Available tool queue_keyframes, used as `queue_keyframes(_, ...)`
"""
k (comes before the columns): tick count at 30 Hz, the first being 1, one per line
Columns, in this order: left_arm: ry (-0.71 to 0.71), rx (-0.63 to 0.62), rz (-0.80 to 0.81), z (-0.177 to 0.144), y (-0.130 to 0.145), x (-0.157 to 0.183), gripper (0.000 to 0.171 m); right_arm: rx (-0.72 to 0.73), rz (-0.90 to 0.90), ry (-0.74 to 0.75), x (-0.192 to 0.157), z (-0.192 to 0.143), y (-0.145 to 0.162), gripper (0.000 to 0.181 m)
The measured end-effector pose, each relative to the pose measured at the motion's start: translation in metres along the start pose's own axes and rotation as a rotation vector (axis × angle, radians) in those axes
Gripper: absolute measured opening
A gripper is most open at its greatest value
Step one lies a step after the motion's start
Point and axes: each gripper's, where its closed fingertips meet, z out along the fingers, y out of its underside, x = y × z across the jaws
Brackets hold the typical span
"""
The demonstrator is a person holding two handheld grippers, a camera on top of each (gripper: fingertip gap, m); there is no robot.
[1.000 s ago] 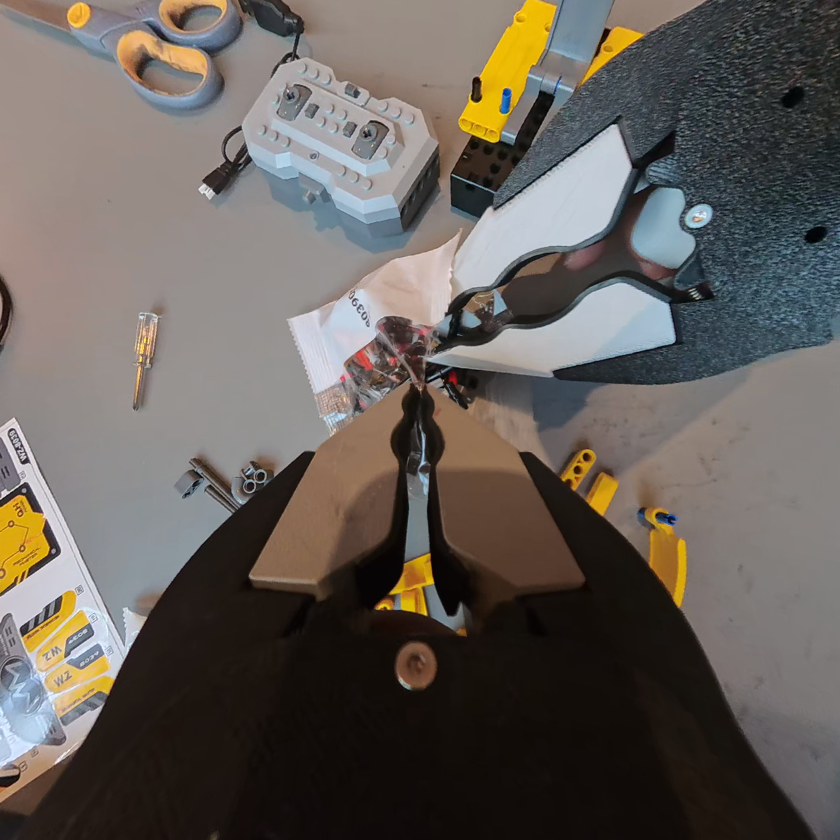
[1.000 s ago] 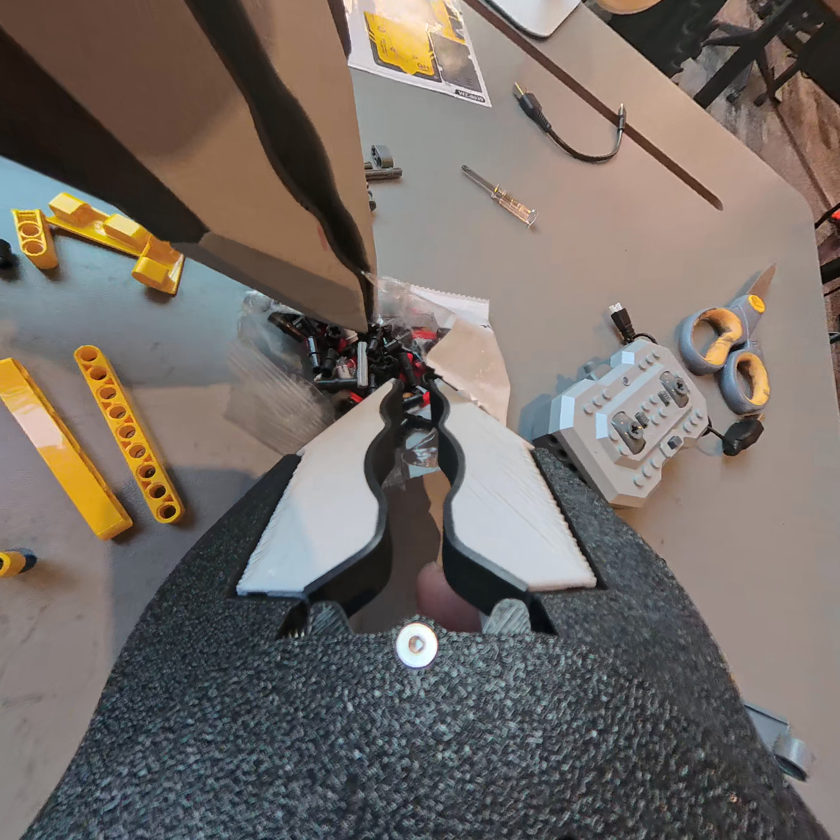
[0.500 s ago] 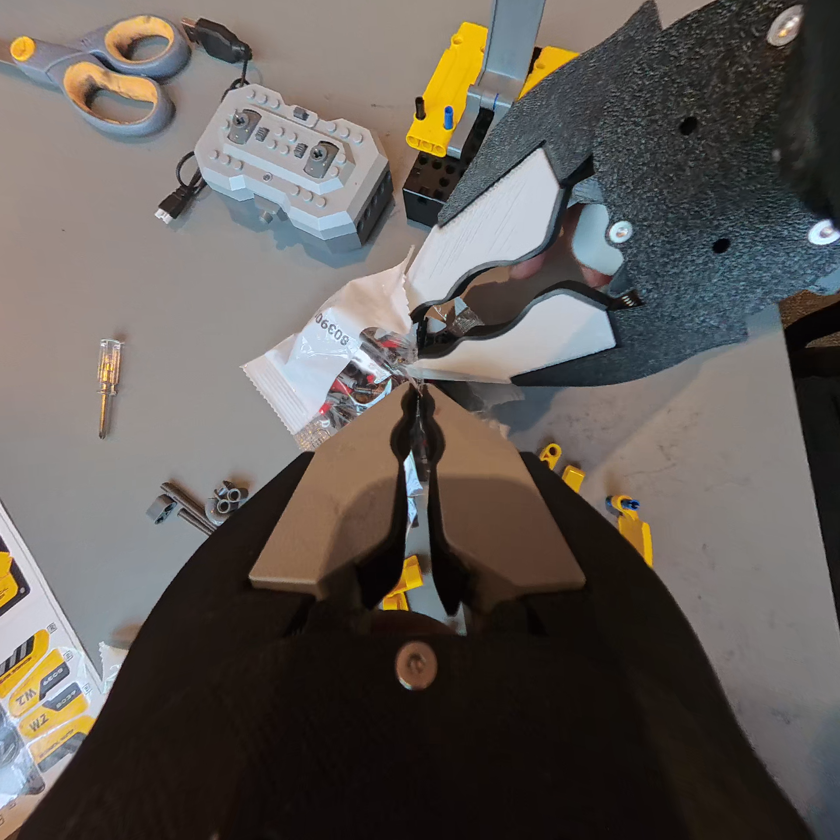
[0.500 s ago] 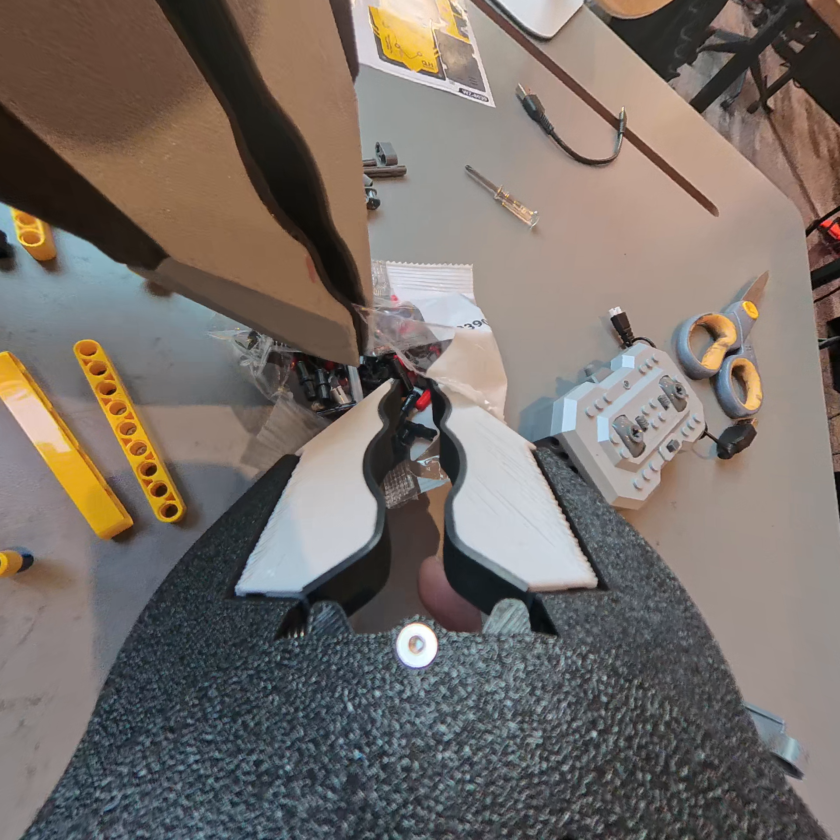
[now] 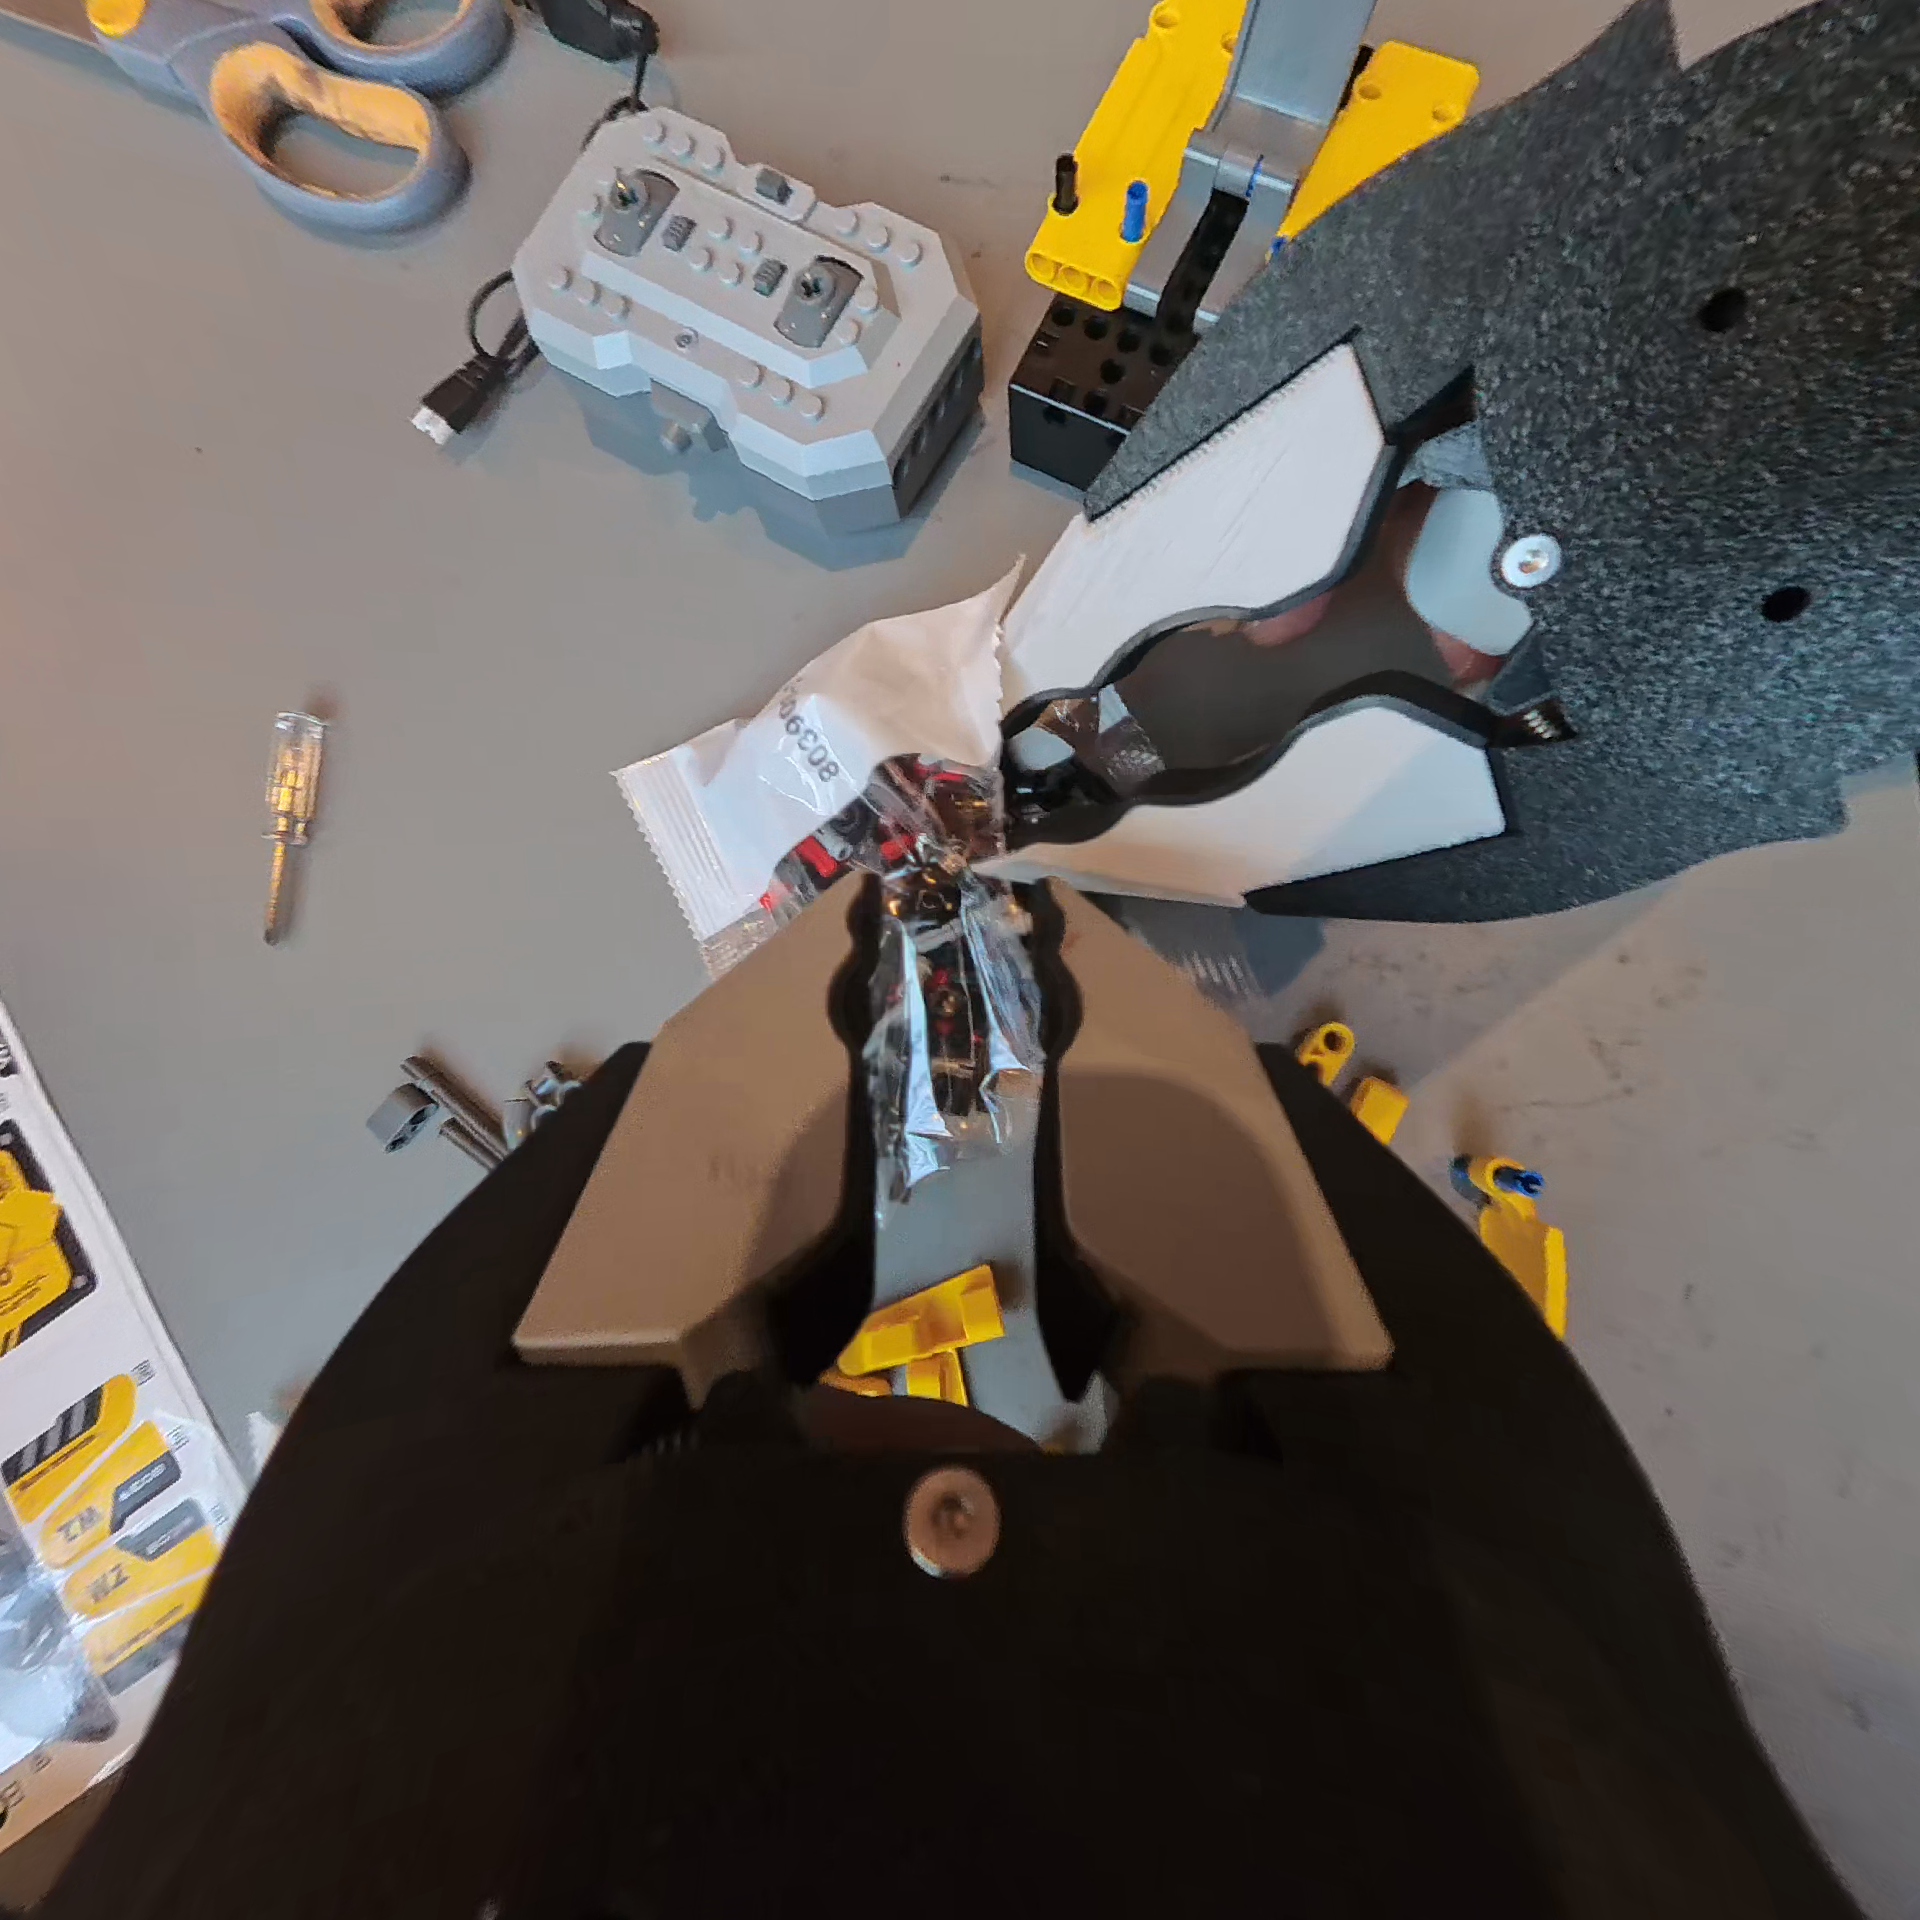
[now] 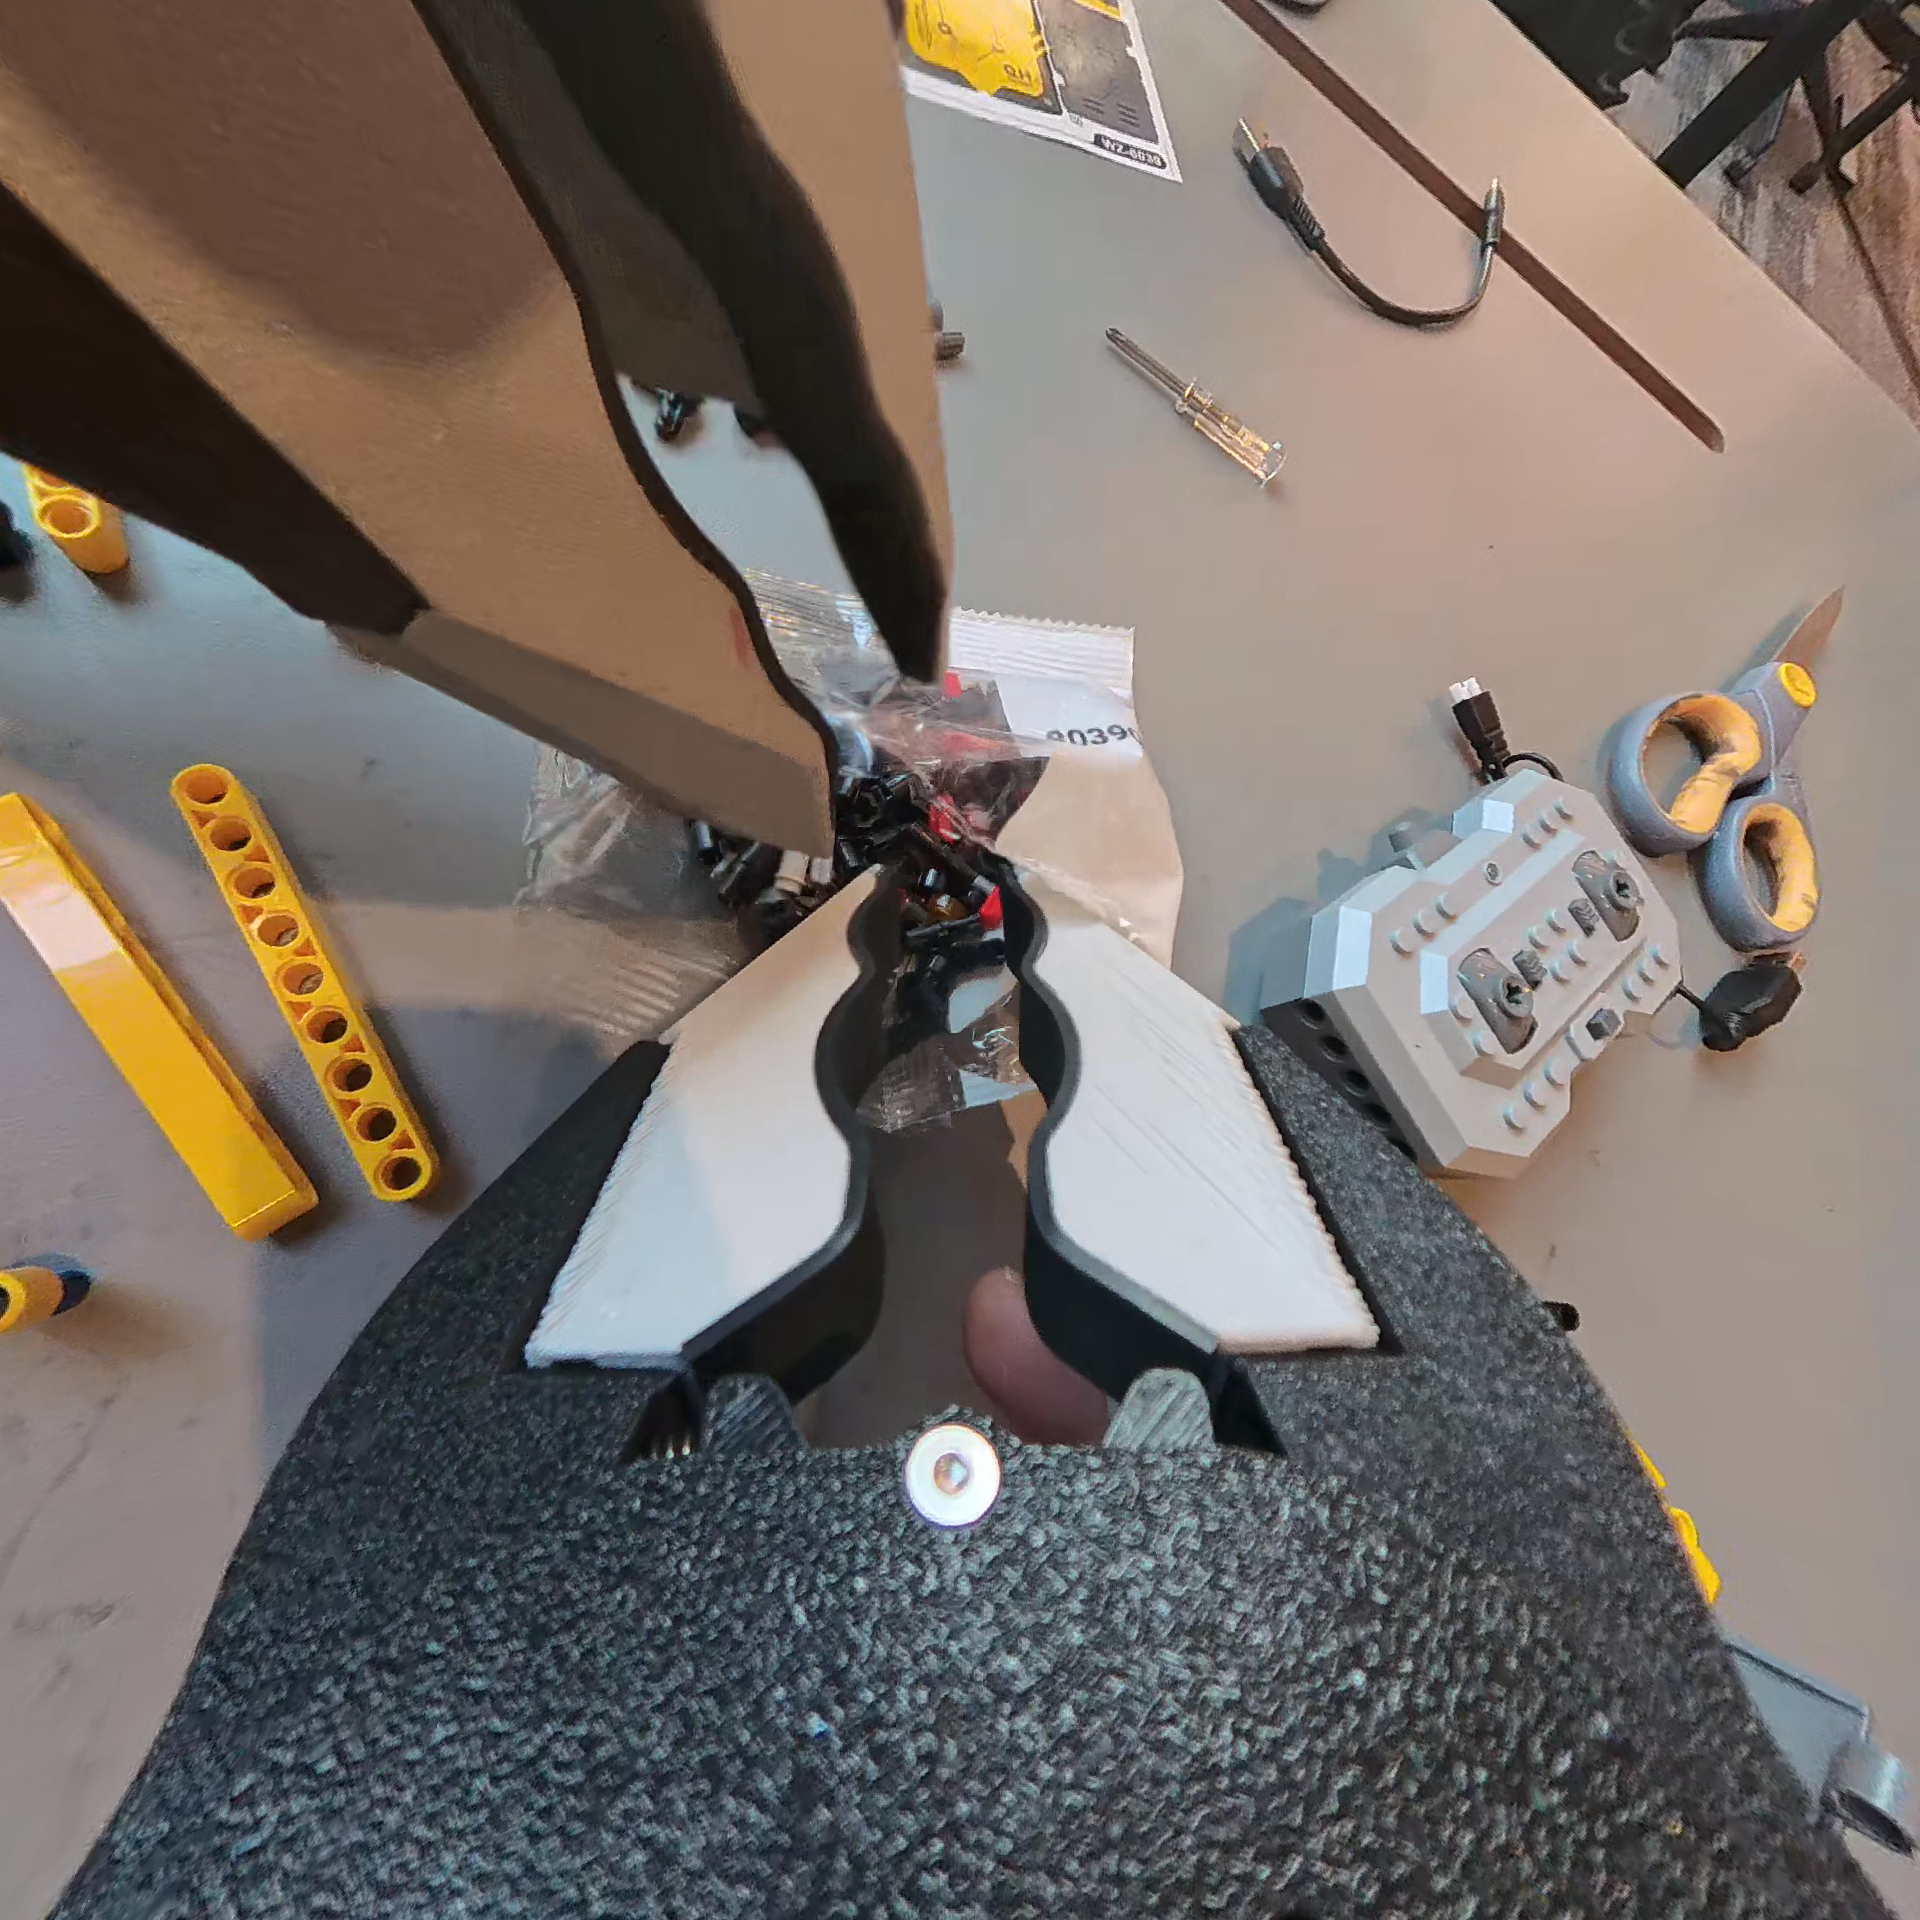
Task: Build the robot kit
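- Plastic bag [image 5: 831,790] of small black and red parts lies on the grey table [image 5: 312,582], crumpled, part clear and part white, between our two grippers.
- Our left gripper [image 5: 951,914] has its tan fingers [image 5: 727,1143] parted; a clear strip of the bag runs loosely down the gap between them, and we cannot tell whether either finger presses it.
- Our right gripper [image 6: 940,883] has its white fingers [image 6: 727,1122] spread as well, with the bag's crumpled film and several black parts lying in the gap; from the left wrist view its tips sit right at the bag's torn edge.
- We see the two grippers' tips nearly meeting over the bag, at an angle to each other.
- A fingertip [image 6: 1023,1361] shows behind the right gripper's fingers.
- Beyond the bag stands a grey studded control box [image 5: 748,301] with a black cable, and past it grey-and-yellow scissors [image 5: 312,114].
- A small clear-handled screwdriver [image 5: 286,800] lies apart, to the left of the bag in the left wrist view.
- A black, yellow and grey brick assembly [image 5: 1143,260] stands just beside the control box.
- Two long yellow beams [image 6: 301,987] lie side by side in the right wrist view, well apart from the bag.
- A printed sheet [image 5: 73,1455] lies at the table's edge, and small grey connectors [image 5: 436,1107] sit near the left gripper.
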Motion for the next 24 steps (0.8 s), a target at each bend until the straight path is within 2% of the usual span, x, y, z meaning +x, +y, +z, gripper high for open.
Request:
queue_keyframes(6, -0.093, -0.043, 0.024, 0.003, 0.007, -0.012, 0.06, -0.003, 0.011, -0.015, -0.002, 0.0, 0.001, 0.019)
queue_keyframes(9, -0.082, -0.095, 0.025, 0.012, 0.018, -0.011, 0.064, -0.007, 0.001, -0.02, -0.004, 0.0, 0.001, 0.017)
queue_keyframes(12, -0.126, -0.163, 0.034, 0.018, 0.034, -0.02, 0.057, -0.013, 0.0, -0.019, -0.004, 0.001, 0.002, 0.018)
queue_keyframes(16, -0.096, -0.141, 0.022, 0.016, 0.032, -0.019, 0.042, -0.008, 0.001, -0.019, -0.004, 0.001, 0.001, 0.02)
queue_keyframes(24, -0.023, -0.076, -0.017, 0.01, 0.023, -0.014, 0.029, 0.069, 0.001, -0.029, -0.002, -0.008, -0.012, 0.024)
